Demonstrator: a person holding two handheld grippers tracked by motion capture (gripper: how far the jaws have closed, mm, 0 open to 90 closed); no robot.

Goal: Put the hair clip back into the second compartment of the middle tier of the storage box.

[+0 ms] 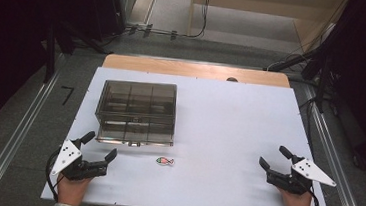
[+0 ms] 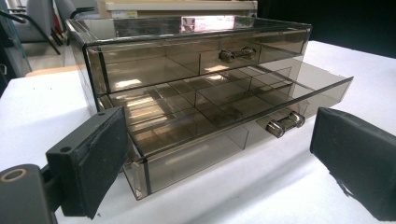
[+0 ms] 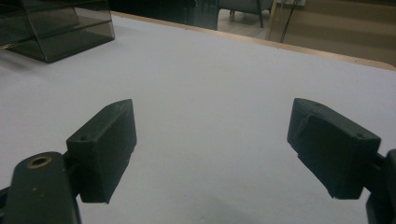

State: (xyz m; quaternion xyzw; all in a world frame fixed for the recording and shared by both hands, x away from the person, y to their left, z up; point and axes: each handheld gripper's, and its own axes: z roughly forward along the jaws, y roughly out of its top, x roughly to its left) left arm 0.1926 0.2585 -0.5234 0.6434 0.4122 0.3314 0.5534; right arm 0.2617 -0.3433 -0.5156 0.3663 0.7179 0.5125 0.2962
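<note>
Smoked-grey transparent plastic organiser box with two drawers (image 1: pixel 136 112) stands on the white table sheet (image 1: pixel 229 122), left of centre in the high view. Lower drawer (image 2: pixel 224 112) is pulled partly out; upper drawer (image 2: pixel 187 58) is closed. Both are split by dividers into compartments, and every compartment visible in the left gripper view is empty. Each drawer front carries a small clear bar handle (image 2: pixel 285 124). No readable writing or labels on the box.

Small flat fish-shaped piece, green and red (image 1: pixel 165 160), lies on the sheet just below the box, lower centre.

Left gripper (image 1: pixel 97 151), lower left: jaws spread, nothing between them. Right gripper (image 1: pixel 272 157), lower right: jaws spread, nothing held.
</note>
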